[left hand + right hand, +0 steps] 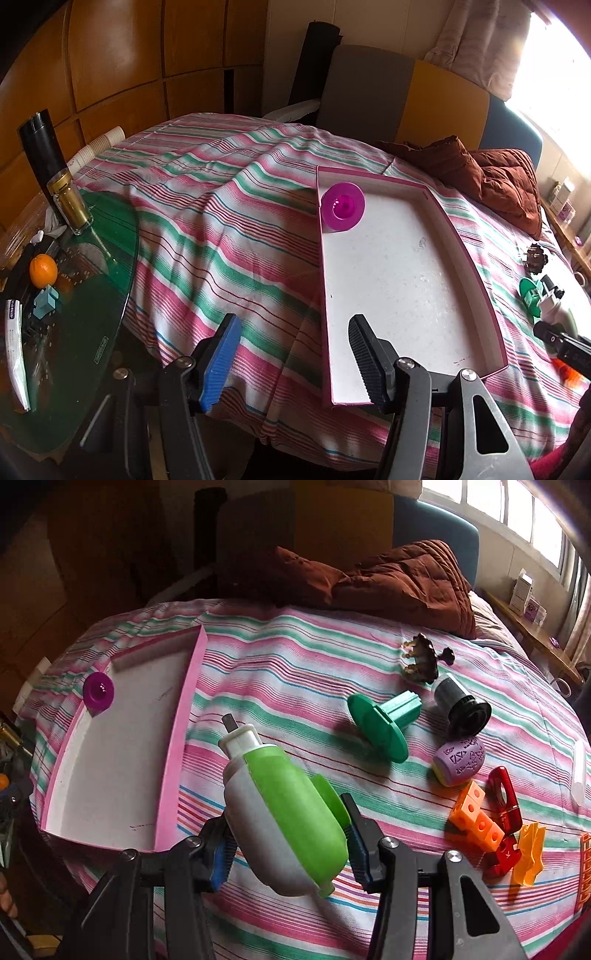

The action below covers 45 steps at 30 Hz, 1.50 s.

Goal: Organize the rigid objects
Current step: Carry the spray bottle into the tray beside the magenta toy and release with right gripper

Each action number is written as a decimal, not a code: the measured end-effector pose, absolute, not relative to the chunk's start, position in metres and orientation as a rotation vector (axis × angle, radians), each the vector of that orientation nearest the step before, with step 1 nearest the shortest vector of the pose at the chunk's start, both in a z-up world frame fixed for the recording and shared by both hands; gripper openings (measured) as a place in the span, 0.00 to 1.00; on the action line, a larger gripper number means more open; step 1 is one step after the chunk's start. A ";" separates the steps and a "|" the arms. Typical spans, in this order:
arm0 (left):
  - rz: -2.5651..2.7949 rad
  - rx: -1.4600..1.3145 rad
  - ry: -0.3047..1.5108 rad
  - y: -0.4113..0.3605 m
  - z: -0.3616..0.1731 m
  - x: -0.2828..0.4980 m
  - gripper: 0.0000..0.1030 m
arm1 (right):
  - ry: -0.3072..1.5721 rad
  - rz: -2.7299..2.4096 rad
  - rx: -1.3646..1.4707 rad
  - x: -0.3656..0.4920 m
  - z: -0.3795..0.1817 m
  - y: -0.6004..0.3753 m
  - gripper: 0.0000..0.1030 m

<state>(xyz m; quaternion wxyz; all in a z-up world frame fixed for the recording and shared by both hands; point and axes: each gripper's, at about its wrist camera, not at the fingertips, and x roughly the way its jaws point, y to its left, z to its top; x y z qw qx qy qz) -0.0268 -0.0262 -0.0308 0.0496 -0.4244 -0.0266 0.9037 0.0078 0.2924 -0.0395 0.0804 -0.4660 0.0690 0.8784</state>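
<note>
The right gripper [290,843] clamps a green-and-grey plastic tool with a white nozzle [284,812] between its 2 pads, lifted above the striped cloth [295,657]. Ahead to its left lies the shallow pink-edged white cardboard tray [177,760], with a purple round plastic disc [98,689] in its far corner. Ahead to its right lies a green plastic spool [380,723]. The left gripper [295,360] stands half open and empty over the tray's near edge.
</note>
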 end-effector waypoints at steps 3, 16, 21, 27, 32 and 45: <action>2.756 -1.300 -0.090 -0.029 -0.031 -0.027 0.60 | 0.194 2.698 -1.368 0.005 -0.028 0.275 0.50; 2.780 -1.328 -0.137 -0.047 -0.034 -0.026 0.60 | 0.205 2.914 -1.501 -0.062 -0.024 0.186 0.50; 2.783 -1.349 -0.164 -0.054 -0.038 -0.027 0.60 | 0.288 2.914 -1.605 -0.099 -0.039 0.159 0.50; 2.793 -1.372 -0.192 -0.062 -0.043 -0.030 0.60 | 0.330 2.862 -1.705 -0.136 -0.066 0.127 0.50; 2.801 -1.386 -0.186 -0.066 -0.047 -0.031 0.60 | 0.427 2.794 -1.814 -0.153 -0.083 0.118 0.52; 2.843 -1.359 -0.190 -0.069 -0.043 -0.027 0.66 | 0.353 2.927 -1.671 -0.126 -0.054 0.122 0.53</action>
